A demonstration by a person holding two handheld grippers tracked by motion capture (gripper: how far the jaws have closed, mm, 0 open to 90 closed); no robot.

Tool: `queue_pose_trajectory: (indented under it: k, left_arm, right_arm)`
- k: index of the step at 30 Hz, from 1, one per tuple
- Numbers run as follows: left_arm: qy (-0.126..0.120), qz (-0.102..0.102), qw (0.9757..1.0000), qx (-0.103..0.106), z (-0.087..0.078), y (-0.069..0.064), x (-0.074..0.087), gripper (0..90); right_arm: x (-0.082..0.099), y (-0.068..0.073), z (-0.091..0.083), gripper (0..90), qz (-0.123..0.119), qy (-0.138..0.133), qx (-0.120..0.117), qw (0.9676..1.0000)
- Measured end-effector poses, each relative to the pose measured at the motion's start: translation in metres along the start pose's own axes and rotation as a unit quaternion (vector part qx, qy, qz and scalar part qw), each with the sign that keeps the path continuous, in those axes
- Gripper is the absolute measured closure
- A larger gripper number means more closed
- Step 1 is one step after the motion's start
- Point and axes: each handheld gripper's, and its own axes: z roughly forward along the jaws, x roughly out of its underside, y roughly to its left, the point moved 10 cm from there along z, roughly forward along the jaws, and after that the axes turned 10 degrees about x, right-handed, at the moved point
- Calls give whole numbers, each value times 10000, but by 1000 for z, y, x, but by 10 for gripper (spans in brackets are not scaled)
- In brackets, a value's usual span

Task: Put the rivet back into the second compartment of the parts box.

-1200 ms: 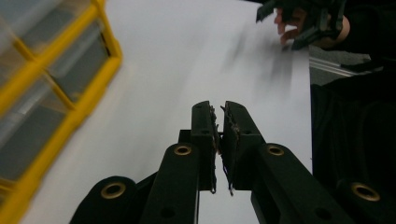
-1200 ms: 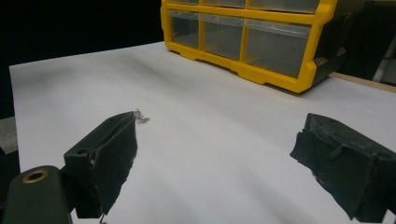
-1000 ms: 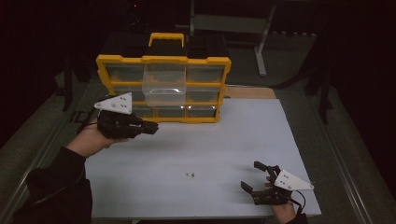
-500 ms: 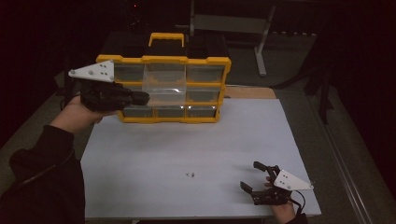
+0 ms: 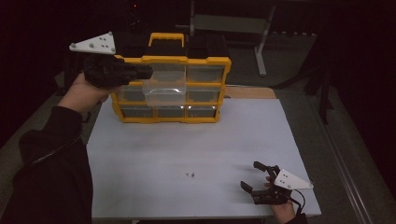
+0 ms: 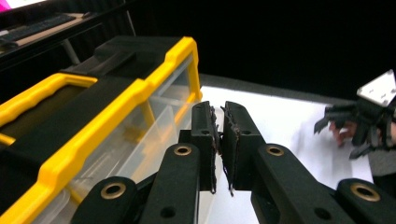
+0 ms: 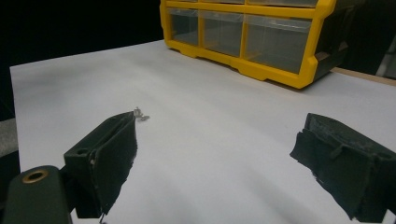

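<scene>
White sheet covers the table top from the near edge to just behind the yellow organizer, and a strip of bare wood shows past its far right corner. Grey floor runs along the right side of the table, and a pale metal stand rises behind it; beyond that the room is dark.

At the far left part of the sheet, the organizer stands upright, a yellow frame of clear drawers with a yellow handle on its black top. One clear drawer in the middle column juts out toward the near side, ahead of its neighbours.

Up at the organizer's top left corner, the left gripper is held level in the air with its tips over the upper drawers. In the left gripper view its two black jaws are pressed together with nothing between them, right beside the yellow top edge.

Down at the near right corner of the sheet sits the right gripper, low and well apart from the organizer. Its jaws are spread wide with only bare sheet between them. Some tiny metal pieces lie on the sheet just to its left, near the middle of the near edge.
</scene>
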Motion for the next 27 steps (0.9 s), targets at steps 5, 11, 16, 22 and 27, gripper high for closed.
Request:
queue_pose_trajectory:
  k: [5,11,16,22,27]
  left_arm:
    - [83,-134,9999,25,18,15,9,824]
    - [324,-356,9988,28,36,25,23,823]
    - [641,-445,9969,119,51,25,24,822]
    - [936,-491,9944,-1,62,29,26,821]
    - [1082,-523,9927,-112,64,31,26,813]
  right_arm:
    - [0,1,0,113,-18,5,-3,10000]
    - [1,-1,-1,113,22,9,-2,10000]
    - [1,0,-1,112,3,12,-7,10000]
    - [2,-1,-1,113,12,30,2,10000]
    - [1,-1,-2,113,22,25,-5,10000]
